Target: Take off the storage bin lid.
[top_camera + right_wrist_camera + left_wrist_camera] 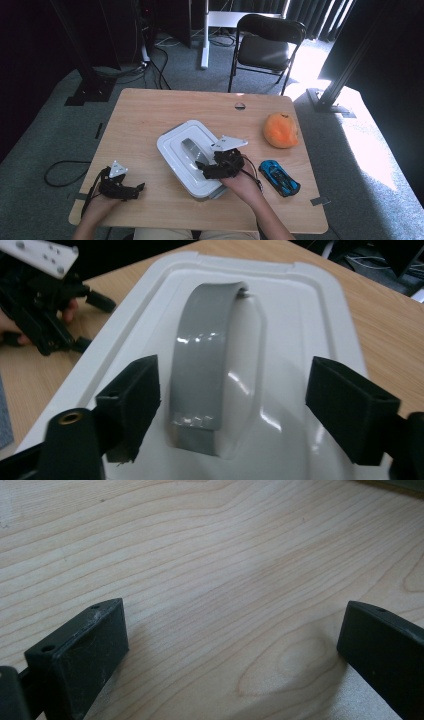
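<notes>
A white plastic box with a lid and a grey handle lies in the middle of the wooden table. My right gripper hovers over the near end of the lid, jaws apart on either side of the grey handle, not touching it. In the right gripper view the gripper straddles the handle's near end. My left gripper rests on the table at the near left, open, with bare wood between its jaws.
An orange soft toy lies at the right of the table, and a blue toy car sits just right of my right hand. A black folding chair stands beyond the table's far edge.
</notes>
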Demonstrator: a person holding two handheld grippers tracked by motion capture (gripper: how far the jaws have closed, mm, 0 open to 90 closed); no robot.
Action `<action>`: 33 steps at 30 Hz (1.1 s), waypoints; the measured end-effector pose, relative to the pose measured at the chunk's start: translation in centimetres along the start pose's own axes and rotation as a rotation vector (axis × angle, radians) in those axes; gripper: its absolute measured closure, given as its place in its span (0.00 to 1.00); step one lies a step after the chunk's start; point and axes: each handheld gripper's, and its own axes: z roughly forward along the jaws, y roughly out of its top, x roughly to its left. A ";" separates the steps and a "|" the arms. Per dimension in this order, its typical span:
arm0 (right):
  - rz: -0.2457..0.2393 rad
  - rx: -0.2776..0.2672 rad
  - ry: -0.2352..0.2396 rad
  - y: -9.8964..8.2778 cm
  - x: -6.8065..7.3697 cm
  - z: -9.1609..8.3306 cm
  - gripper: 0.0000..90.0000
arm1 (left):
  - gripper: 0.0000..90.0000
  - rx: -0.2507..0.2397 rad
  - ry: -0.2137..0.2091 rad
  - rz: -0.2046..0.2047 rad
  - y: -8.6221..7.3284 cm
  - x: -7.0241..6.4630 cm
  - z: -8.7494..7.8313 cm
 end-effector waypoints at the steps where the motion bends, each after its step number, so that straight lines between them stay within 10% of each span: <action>1: -0.010 -0.002 -0.014 0.0 0.2 0.1 0.30 | 0.01 0.000 0.000 0.000 0.0 0.0 0.0; 23: -0.009 0.001 0.020 -0.9 1.2 0.0 0.73 | 0.01 0.000 0.002 -0.003 0.0 0.0 0.0; 33: 0.007 -0.012 0.033 -1.1 1.2 0.0 0.75 | 0.01 0.001 0.003 -0.004 0.0 0.0 0.0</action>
